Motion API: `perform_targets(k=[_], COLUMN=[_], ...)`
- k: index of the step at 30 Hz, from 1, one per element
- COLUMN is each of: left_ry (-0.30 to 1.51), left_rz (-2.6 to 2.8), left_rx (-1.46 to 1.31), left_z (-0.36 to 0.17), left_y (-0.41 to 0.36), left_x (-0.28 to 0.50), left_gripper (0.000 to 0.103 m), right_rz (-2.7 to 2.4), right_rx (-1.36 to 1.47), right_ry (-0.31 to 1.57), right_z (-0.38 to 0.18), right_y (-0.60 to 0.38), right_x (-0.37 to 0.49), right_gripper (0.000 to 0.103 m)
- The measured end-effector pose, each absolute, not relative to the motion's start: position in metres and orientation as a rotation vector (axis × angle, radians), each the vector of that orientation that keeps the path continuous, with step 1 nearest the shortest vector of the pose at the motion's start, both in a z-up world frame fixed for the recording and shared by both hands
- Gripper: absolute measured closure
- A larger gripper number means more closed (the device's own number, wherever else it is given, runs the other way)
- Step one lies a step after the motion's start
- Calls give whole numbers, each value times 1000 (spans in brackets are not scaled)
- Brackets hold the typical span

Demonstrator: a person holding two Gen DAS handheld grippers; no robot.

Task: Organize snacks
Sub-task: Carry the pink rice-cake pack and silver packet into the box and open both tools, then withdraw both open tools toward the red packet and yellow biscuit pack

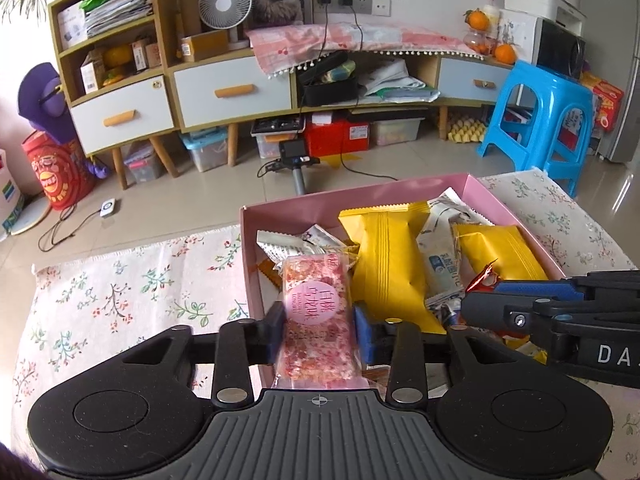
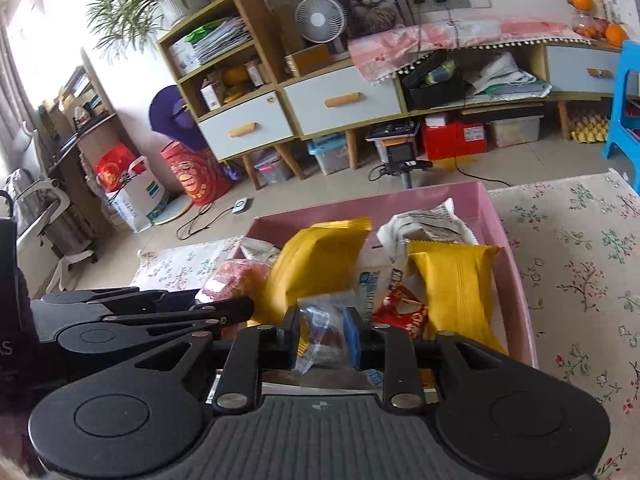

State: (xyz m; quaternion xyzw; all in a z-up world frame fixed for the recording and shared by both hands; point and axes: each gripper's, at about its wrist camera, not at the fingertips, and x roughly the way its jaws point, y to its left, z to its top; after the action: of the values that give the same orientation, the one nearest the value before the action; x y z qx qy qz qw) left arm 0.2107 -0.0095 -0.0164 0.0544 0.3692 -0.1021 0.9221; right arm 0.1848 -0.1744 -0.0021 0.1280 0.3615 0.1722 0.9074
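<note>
A pink box (image 1: 320, 202) on the floral cloth holds several snacks: two yellow packets (image 1: 386, 252) (image 1: 500, 250), white wrappers (image 1: 440, 260) and a red one. My left gripper (image 1: 320, 330) is shut on a pink speckled snack bar (image 1: 316, 308) and holds it over the box's left near part. My right gripper (image 2: 322, 338) is over the box (image 2: 516, 264) and is shut on a clear packet (image 2: 320, 332) with a dark snack inside. The right gripper also shows in the left wrist view (image 1: 476, 312), low on the right. The pink bar shows in the right wrist view (image 2: 236, 276).
The table has a floral cloth (image 1: 120, 292) around the box. Beyond the table edge are tiled floor, a camera on a pole (image 1: 294, 160), a blue stool (image 1: 548, 120) and a low cabinet (image 1: 232, 92).
</note>
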Motion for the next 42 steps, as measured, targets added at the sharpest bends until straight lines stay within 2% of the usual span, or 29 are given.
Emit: perform_targets(k=[1, 4, 8, 12, 18, 30, 34, 42], left_ry=[751, 731, 721, 706, 683, 725, 722, 760], left_rz=[-217, -220, -208, -215, -229, -241, -245, -237], left_rx=[112, 122, 122, 111, 129, 89, 65, -13], left_z=[-16, -13, -9, -3, 7, 2, -5, -22], left_y=[-10, -10, -8, -1, 6, 20, 30, 42], left_x=[209, 204, 198, 187, 165, 123, 106, 91], left_gripper=[52, 38, 35, 27, 19, 14, 8, 6], right_rz=[358, 365, 373, 379, 391, 395, 393, 395], right_rx=[265, 259, 231, 224, 191, 93, 76, -6], right_ry=[746, 745, 739, 723, 698, 675, 680, 671], right_z=[-2, 0, 4, 10, 20, 30, 31, 20], right_y=[-175, -173, -170, -171, -170, -166, -165, -159], right_x=[184, 182, 178, 175, 165, 136, 129, 113], right_gripper=[76, 70, 65, 54, 46, 26, 22, 15])
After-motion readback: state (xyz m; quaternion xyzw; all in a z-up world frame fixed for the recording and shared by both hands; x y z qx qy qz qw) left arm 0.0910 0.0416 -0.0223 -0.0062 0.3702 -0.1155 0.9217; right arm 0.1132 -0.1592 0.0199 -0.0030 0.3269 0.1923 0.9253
